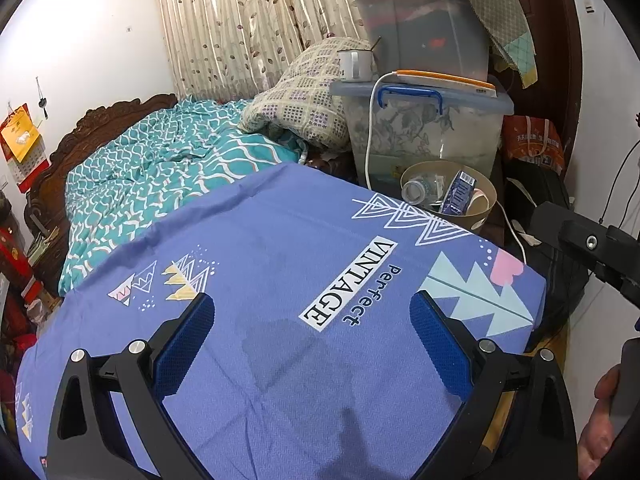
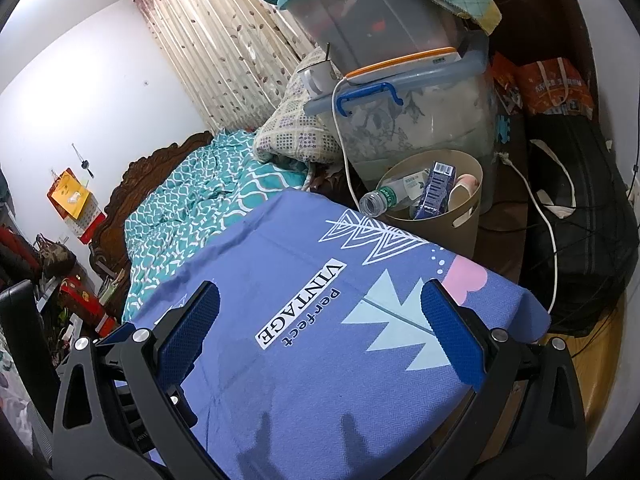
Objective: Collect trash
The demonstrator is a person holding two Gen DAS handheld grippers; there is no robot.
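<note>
**Both tongs wide over the blue cloth, trash sitting in the bin**

We hold our left gripper [image 1: 310,308] above the blue printed cloth [image 1: 280,360], its two blue-padded fingers [image 1: 184,340] spread wide with nothing between them. Our right gripper [image 2: 320,300] hangs over the same cloth [image 2: 320,380], nearer its far right corner, and its fingers [image 2: 188,328] are just as wide and just as empty. Both cast shadows on the fabric below.

The trash lies beyond the far edge of the cloth, in a beige wastebasket [image 2: 468,216] that stands on the floor in front of a clear storage box [image 2: 420,120] with a blue handle. Inside the basket we see a clear plastic bottle [image 2: 378,198], tilted with its open mouth over the rim toward the cloth, a dark blue carton [image 2: 436,188] leaning upright beside it, and a pale cup [image 2: 464,188] against the right wall. From the left wrist the same basket [image 1: 486,208], bottle [image 1: 418,190] and carton [image 1: 460,192] show at the upper right.

A white cable [image 2: 340,128] runs down from the box lid past the basket. To the left lies a bed with a teal patterned quilt [image 1: 152,168] and a checked pillow [image 1: 300,100]. At the right edge of the left wrist view part of our right hand [image 1: 600,420] shows
</note>
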